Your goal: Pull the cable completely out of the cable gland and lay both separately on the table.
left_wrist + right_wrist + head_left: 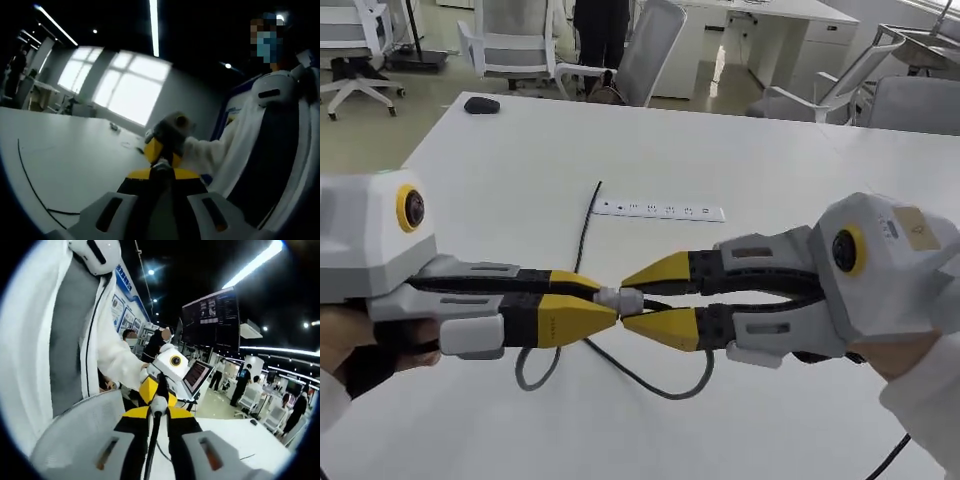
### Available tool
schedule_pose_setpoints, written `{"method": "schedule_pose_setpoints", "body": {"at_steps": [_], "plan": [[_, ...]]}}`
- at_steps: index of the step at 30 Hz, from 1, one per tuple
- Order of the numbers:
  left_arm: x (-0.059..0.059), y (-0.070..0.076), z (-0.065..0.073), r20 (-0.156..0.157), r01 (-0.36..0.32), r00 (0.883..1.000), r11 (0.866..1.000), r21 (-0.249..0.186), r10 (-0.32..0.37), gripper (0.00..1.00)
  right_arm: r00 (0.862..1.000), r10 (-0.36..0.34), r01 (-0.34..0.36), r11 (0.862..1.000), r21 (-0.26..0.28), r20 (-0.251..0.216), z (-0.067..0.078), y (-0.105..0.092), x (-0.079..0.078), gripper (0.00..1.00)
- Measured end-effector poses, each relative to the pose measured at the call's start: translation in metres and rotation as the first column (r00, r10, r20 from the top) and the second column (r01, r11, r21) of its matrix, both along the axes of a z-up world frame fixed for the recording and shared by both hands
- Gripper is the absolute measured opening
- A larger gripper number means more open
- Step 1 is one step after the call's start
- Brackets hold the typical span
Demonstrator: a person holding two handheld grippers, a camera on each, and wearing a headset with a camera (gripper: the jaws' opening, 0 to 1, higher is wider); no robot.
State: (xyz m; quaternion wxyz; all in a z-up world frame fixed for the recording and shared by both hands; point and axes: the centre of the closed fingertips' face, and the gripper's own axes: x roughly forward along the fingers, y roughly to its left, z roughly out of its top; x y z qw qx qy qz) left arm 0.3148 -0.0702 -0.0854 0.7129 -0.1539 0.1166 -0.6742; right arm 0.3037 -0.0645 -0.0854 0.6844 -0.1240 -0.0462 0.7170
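Where cable [665, 396] loops, white table [770, 160] bears power strip [660, 211]; chairs [515, 40] beyond.

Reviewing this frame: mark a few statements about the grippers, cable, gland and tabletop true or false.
1. The two grippers meet tip to tip over the table. True: the left gripper and right gripper face each other at the cable gland.
2. The cable is fully out of the gland and lies apart from it. False: the black cable runs up into the gland held between the grippers.
3. A white power strip lies on the table beyond the grippers. True.
4. A black mouse sits right beside the power strip. False: the mouse is near the table's far left corner, well apart.
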Motion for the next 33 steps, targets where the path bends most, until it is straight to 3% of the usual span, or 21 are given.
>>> {"method": "schedule_pose_setpoints", "body": {"at_steps": [1, 2, 3, 5, 6, 7, 8, 9, 11, 13, 17, 19, 21, 26, 28, 30, 31, 32, 33], "plan": [[0.001, 0.000, 0.000, 0.040, -0.008, 0.999, 1.000, 0.006, 0.008, 0.15, 0.995, -0.009, 0.009, 1.000, -0.007, -0.097, -0.002, -0.001, 0.001, 0.12], [0.000, 0.000, 0.001, 0.116, -0.011, 0.993, 1.000, 0.019, 0.009, 0.15, 0.987, -0.008, 0.008, 1.000, 0.001, -0.160, -0.001, -0.002, 0.002, 0.13], [-0.002, 0.000, 0.002, 0.162, -0.009, 0.987, 0.999, 0.030, 0.004, 0.15, 0.956, 0.004, 0.009, 0.999, 0.043, -0.293, 0.003, -0.003, 0.003, 0.17], [-0.006, 0.000, 0.003, 0.258, -0.015, 0.966, 0.998, 0.057, 0.000, 0.15, 0.880, -0.004, 0.035, 0.998, 0.057, -0.475, 0.004, -0.004, 0.007, 0.26], [-0.008, 0.000, 0.004, 0.264, -0.010, 0.964, 0.998, 0.059, -0.006, 0.15, 0.847, -0.006, 0.045, 0.997, 0.060, -0.532, 0.003, -0.006, 0.010, 0.29], [-0.010, 0.000, 0.005, 0.267, -0.010, 0.964, 0.998, 0.057, -0.005, 0.15, 0.841, 0.000, 0.040, 0.997, 0.062, -0.541, 0.002, -0.007, 0.010, 0.29], [-0.010, 0.000, 0.007, 0.271, -0.015, 0.963, 0.998, 0.053, 0.000, 0.15, 0.864, -0.001, 0.038, 0.997, 0.062, -0.504, 0.001, -0.008, 0.010, 0.26], [-0.009, 0.000, 0.008, 0.293, -0.029, 0.956, 0.998, 0.054, 0.012, 0.15, 0.866, 0.002, 0.035, 0.997, 0.064, -0.500, 0.001, -0.008, 0.009, 0.24], [-0.008, 0.000, 0.008, 0.325, -0.041, 0.945, 0.997, 0.059, 0.019, 0.15, 0.864, 0.014, 0.017, 0.998, 0.058, -0.503, 0.001, -0.005, 0.002, 0.19], [-0.008, -0.001, 0.009, 0.326, -0.043, 0.945, 0.997, 0.056, 0.022, 0.15, 0.867, 0.017, 0.017, 0.998, 0.064, -0.499, 0.003, -0.003, -0.001, 0.16], [-0.005, -0.001, 0.011, 0.320, -0.052, 0.947, 0.998, 0.043, 0.035, 0.15, 0.856, 0.039, 0.019, 0.994, 0.107, -0.515, 0.013, -0.001, -0.001, 0.12], [-0.004, -0.001, 0.011, 0.324, -0.052, 0.945, 0.998, 0.040, 0.036, 0.15, 0.863, 0.029, 0.022, 0.995, 0.094, -0.505, 0.012, -0.001, 0.000, 0.12], [-0.005, -0.002, 0.012, 0.335, -0.054, 0.941, 0.998, 0.030, 0.040, 0.15, 0.848, 0.033, 0.018, 0.996, 0.090, -0.529, 0.013, -0.002, -0.001, 0.12], [-0.002, -0.002, 0.012, 0.349, -0.067, 0.936, 0.997, 0.032, 0.052, 0.15, 0.844, 0.023, 0.025, 0.996, 0.082, -0.537, 0.011, -0.002, 0.001, 0.12], [0.001, -0.002, 0.011, 0.330, -0.078, 0.942, 0.996, 0.034, 0.062, 0.15, 0.851, 0.003, 0.037, 0.997, 0.067, -0.525, 0.010, -0.002, 0.004, 0.11], [0.003, -0.001, 0.009, 0.284, -0.075, 0.957, 0.997, 0.033, 0.063, 0.15, 0.863, -0.009, 0.037, 0.998, 0.046, -0.505, 0.009, -0.001, 0.005, 0.11], [0.004, -0.001, 0.008, 0.279, -0.079, 0.958, 0.996, 0.032, 0.067, 0.15, 0.873, -0.015, 0.039, 0.998, 0.039, -0.487, 0.008, -0.001, 0.005, 0.11], [0.005, 0.000, 0.009, 0.246, -0.083, 0.966, 0.996, 0.019, 0.075, 0.15, 0.897, -0.017, 0.038, 0.998, 0.040, -0.441, 0.009, -0.001, 0.007, 0.11], [0.006, 0.000, 0.009, 0.223, -0.083, 0.972, 0.997, 0.009, 0.078, 0.15, 0.905, -0.016, 0.037, 0.998, 0.041, -0.425, 0.010, 0.000, 0.006, 0.11]]}}
